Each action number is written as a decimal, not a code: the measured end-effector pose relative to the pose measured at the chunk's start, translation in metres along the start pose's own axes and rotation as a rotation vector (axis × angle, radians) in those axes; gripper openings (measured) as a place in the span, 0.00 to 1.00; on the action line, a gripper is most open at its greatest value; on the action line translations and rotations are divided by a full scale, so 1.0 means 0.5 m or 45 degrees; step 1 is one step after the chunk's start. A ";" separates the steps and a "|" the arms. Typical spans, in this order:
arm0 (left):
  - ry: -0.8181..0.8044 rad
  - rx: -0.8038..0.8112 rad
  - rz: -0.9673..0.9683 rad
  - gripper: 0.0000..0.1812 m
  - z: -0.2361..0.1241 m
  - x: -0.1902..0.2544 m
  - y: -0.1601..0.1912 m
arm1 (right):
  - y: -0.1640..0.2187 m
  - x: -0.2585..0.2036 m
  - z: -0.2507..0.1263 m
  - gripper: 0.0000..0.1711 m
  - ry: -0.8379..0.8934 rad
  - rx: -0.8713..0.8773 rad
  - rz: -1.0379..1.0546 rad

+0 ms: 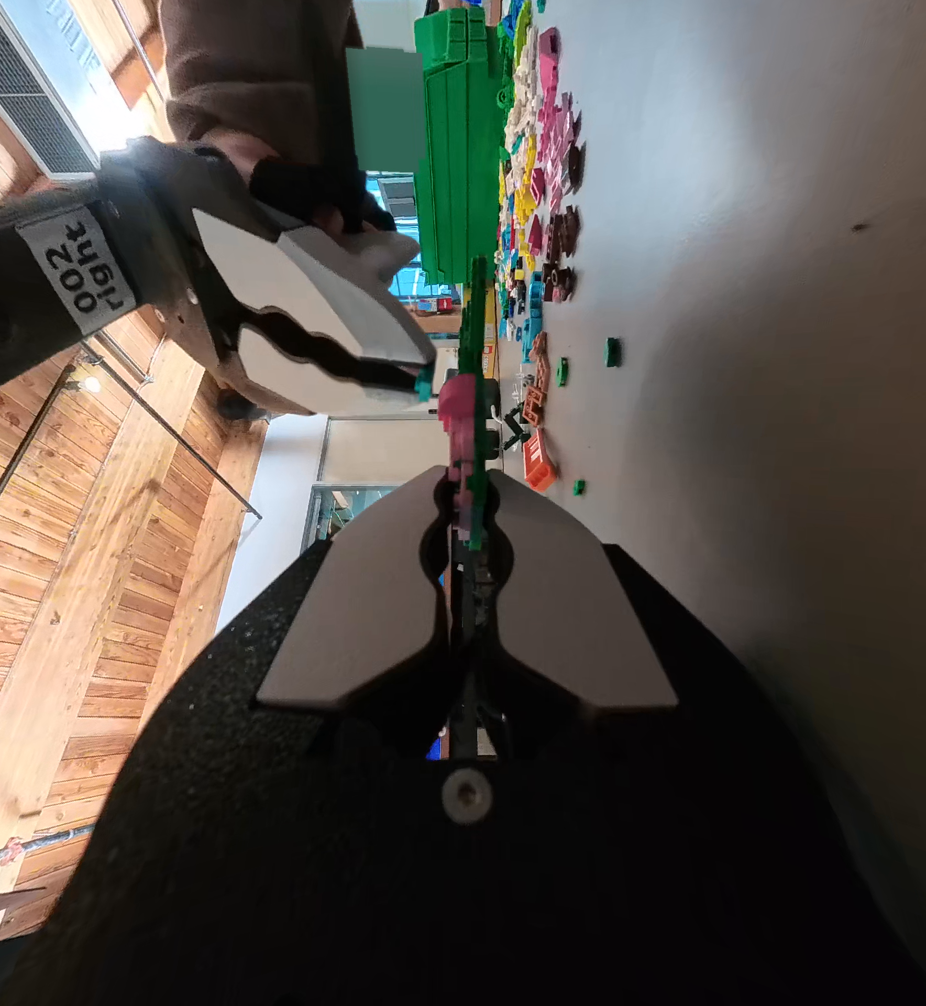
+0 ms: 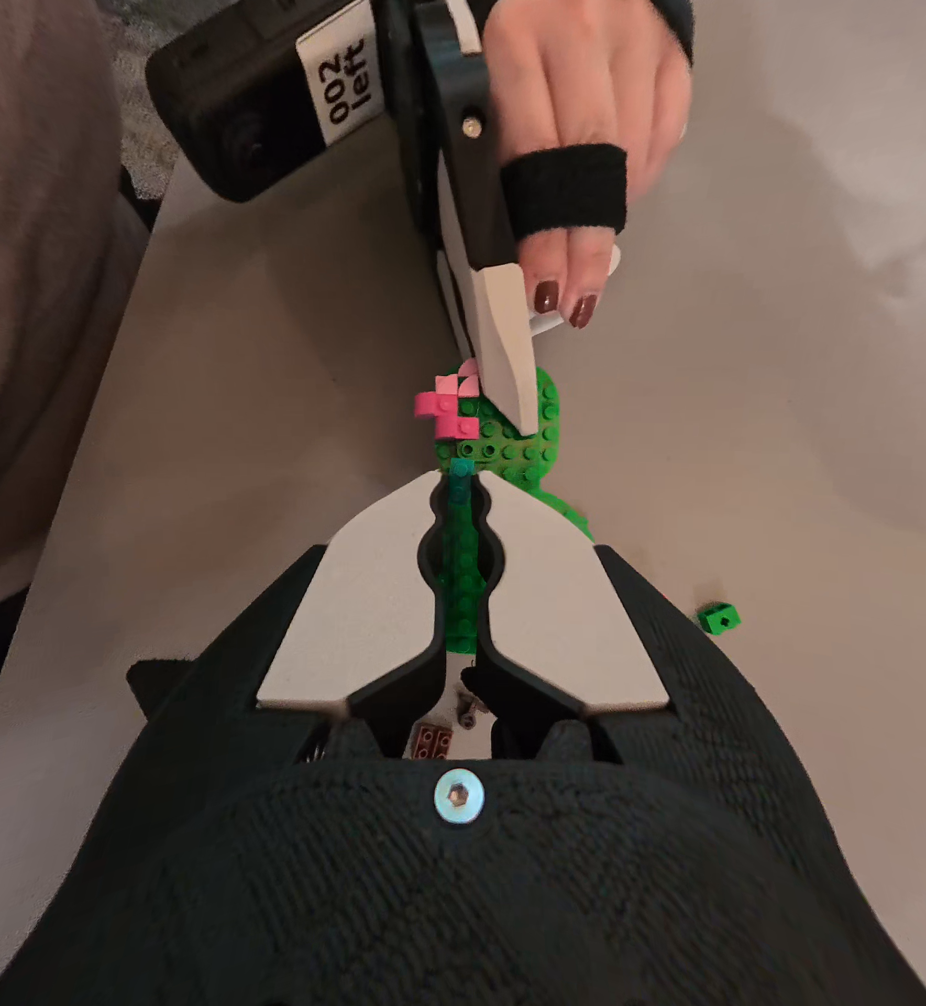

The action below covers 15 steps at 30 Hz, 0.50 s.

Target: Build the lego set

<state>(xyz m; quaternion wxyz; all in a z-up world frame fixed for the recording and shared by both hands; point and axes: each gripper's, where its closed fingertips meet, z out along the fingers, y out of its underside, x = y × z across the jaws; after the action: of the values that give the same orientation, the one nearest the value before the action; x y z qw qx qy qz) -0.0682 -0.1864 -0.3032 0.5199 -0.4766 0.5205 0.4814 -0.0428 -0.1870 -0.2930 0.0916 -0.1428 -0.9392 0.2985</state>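
My left gripper (image 1: 469,479) is shut on the edge of a green plate (image 1: 477,348) with pink bricks (image 1: 456,405) on it, held on edge above the table. In the right wrist view the green plate (image 2: 510,449) shows its studs, with the pink bricks (image 2: 447,408) at its upper left and the left gripper (image 2: 512,419) clamped on it. My right gripper (image 2: 460,472) is shut on a small teal brick (image 2: 460,469), its tip just below the pink bricks. It also shows in the left wrist view (image 1: 420,384), teal brick (image 1: 424,381) beside the pink bricks.
A heap of loose bricks (image 1: 545,163) of many colours lies on the grey table (image 1: 776,326), next to a green box (image 1: 452,152). Orange bricks (image 1: 538,462) and small green bricks (image 1: 611,351) lie nearer. One green brick (image 2: 719,619) lies right of my right gripper. The tips of both grippers are at nearly the same place.
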 end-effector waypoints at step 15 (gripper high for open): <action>-0.004 0.000 -0.022 0.04 0.000 -0.003 0.002 | 0.006 0.004 0.013 0.04 -0.024 -0.043 -0.052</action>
<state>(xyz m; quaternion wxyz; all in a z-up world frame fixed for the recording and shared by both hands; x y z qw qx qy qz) -0.0690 -0.1865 -0.3017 0.5247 -0.4804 0.5155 0.4776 -0.0456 -0.1877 -0.2998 0.0863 -0.1224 -0.9476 0.2822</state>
